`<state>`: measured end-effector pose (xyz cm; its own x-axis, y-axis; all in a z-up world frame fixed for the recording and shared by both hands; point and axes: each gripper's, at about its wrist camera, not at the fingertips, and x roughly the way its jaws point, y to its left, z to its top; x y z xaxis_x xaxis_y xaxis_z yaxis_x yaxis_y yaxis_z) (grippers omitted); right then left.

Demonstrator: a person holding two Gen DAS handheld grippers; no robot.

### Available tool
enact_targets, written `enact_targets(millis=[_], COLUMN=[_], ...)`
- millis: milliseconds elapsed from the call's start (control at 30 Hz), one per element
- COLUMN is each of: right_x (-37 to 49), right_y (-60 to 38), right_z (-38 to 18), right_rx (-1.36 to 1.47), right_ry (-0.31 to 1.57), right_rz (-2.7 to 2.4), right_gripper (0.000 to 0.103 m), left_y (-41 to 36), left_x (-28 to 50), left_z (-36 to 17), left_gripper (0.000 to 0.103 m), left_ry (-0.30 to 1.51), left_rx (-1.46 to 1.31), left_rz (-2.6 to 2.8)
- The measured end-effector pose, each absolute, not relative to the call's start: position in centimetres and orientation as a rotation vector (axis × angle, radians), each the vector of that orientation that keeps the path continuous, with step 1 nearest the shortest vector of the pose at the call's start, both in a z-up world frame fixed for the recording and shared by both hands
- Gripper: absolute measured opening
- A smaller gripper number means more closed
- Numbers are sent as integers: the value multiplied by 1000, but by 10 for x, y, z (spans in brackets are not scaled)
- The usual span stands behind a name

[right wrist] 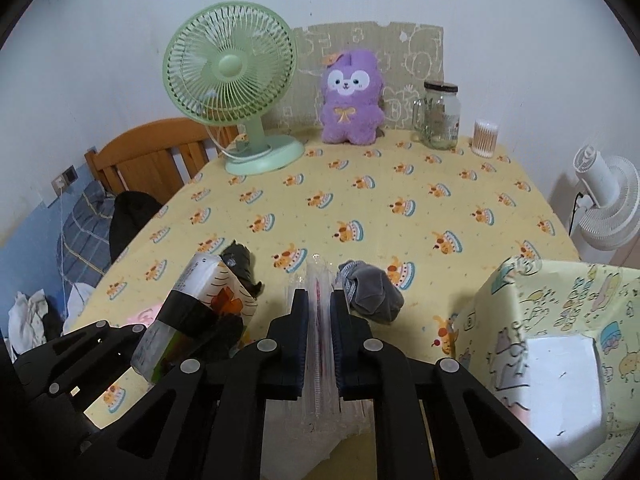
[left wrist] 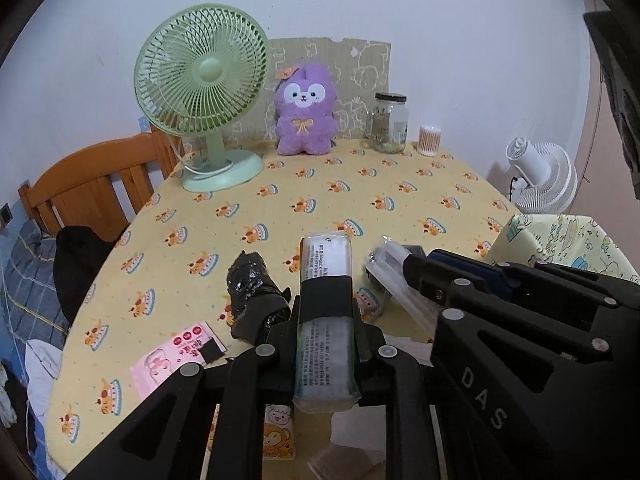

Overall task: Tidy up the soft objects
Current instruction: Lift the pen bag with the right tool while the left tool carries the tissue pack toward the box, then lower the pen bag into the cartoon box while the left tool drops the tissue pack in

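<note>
My left gripper [left wrist: 326,300] is shut on a clear tissue pack [left wrist: 325,344] with printed text, held above the near table edge; the pack also shows in the right wrist view [right wrist: 192,312]. My right gripper [right wrist: 319,308] is shut on a thin transparent plastic packet [right wrist: 318,280], also seen in the left wrist view [left wrist: 394,276]. A black crumpled bag [left wrist: 250,288] lies left of the left gripper. A grey rolled sock [right wrist: 370,290] lies just right of the right gripper. A pink tissue packet [left wrist: 176,356] lies at the near left. A patterned fabric box [right wrist: 560,320] stands at the right.
A green desk fan [left wrist: 202,92], a purple plush toy [left wrist: 305,110], a glass jar [left wrist: 388,122] and a cotton swab cup [left wrist: 429,140] stand along the far edge of the yellow tablecloth [left wrist: 320,196]. A wooden chair [left wrist: 92,184] is at the left, a white floor fan [left wrist: 544,176] at the right.
</note>
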<state>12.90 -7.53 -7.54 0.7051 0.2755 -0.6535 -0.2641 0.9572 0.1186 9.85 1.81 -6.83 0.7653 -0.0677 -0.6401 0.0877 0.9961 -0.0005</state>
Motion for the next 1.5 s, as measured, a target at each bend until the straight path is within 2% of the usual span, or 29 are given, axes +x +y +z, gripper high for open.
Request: enact_targets(millis=[733,1500], right_x=[93,86], right_y=[-104,-188], right_z=[-27,-17], right_rx=[25,46], right_ry=[633,568], right_rz=[256,131], right_gripper=[13,13], left_y=[-9,-91], left_x=[73,82], left_z=[-23,-14], left_gripper=[15,15], left_ry=[605,554], left_rx=[48,53], left_rz=[-114,-257])
